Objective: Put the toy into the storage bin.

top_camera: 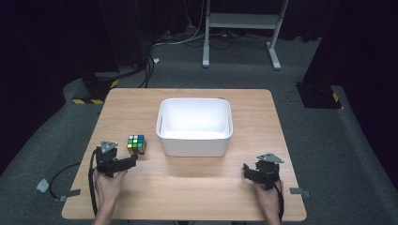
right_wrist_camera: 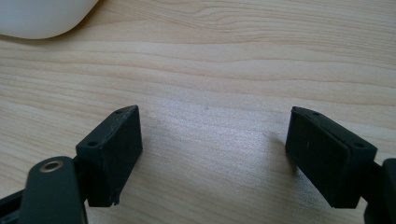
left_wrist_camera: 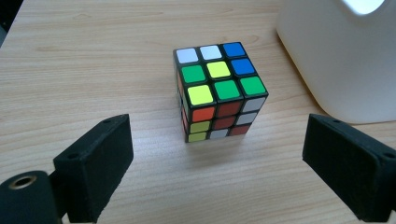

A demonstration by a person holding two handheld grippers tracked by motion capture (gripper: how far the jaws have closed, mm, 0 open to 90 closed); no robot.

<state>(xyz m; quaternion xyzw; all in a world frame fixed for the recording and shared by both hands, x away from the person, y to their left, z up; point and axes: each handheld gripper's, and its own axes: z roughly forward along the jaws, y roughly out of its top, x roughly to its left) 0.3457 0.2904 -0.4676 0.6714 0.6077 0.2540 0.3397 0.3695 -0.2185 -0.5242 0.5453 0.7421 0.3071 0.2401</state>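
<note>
The left gripper (top_camera: 133, 159), jaws spread wide and empty, lines up on the puzzle cube (top_camera: 136, 144) sitting at the white tub's (top_camera: 194, 140) nine o'clock. Next it likely must advance and clamp. The right gripper (top_camera: 247, 169) rests spread.

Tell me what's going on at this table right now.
A person sits at a wooden table with a gripper in each hand. The left gripper has its jaws wide open just short of a puzzle cube, not touching it. A white tub stands beside the cube, apart from it. The right gripper rests open over bare wood.
</note>
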